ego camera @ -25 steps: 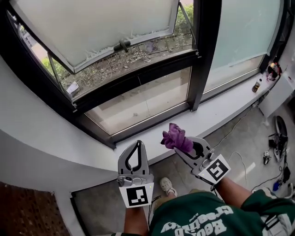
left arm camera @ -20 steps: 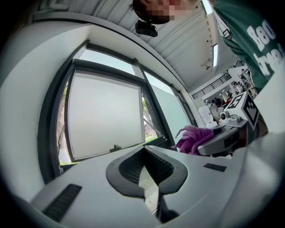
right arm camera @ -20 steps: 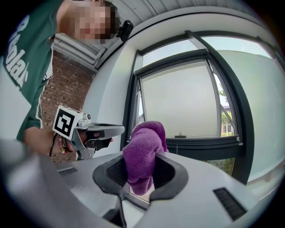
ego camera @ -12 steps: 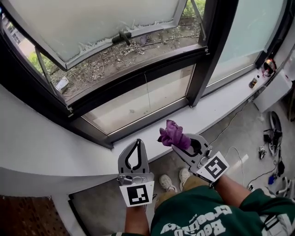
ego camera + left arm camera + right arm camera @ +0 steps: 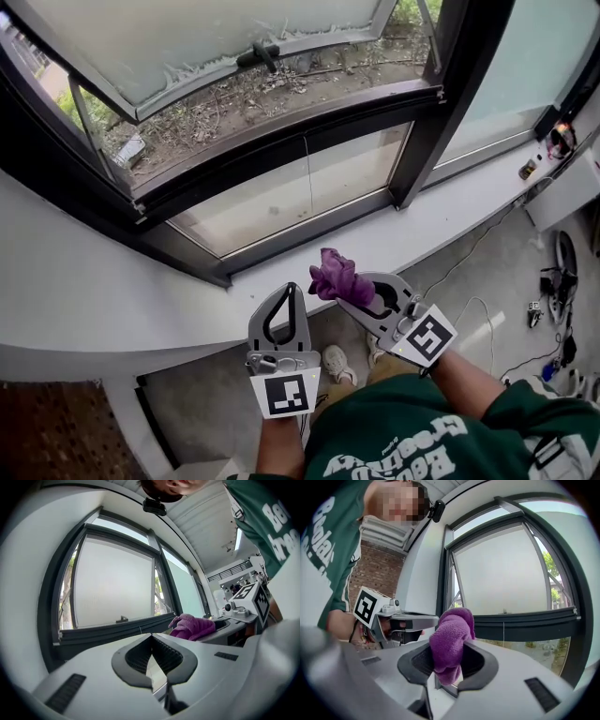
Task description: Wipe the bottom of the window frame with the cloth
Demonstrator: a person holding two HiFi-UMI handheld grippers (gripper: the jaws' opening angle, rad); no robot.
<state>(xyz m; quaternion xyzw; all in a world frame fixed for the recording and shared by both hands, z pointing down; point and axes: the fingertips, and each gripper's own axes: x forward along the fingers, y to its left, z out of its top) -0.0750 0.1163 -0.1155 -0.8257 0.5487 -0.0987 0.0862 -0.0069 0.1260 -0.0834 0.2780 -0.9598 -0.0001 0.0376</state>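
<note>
Dark window frame (image 5: pixel 281 246) behind white sill (image 5: pixel 169 314). Right gripper (image 5: pixel 352 292) fingers clench purple cloth (image 5: pixel 336 275) short of frame, not touching. Left gripper (image 5: pixel 286 292) fingers closed, empty. Risk: bunched cloth snagging, pulling free.

Green T-shirt (image 5: pixel 403 441) with white lettering; white stripes at its edge in the lower right of the head view. Light shoes (image 5: pixel 335 362) at lower centre. Left gripper (image 5: pixel 288 291) and right gripper (image 5: pixel 352 295): light grey shells, dark ribbed inner pads, small metal fittings at the base. Each carries a white marker cube (image 5: pixel 285 394) (image 5: pixel 423 337) with a black square pattern.
</note>
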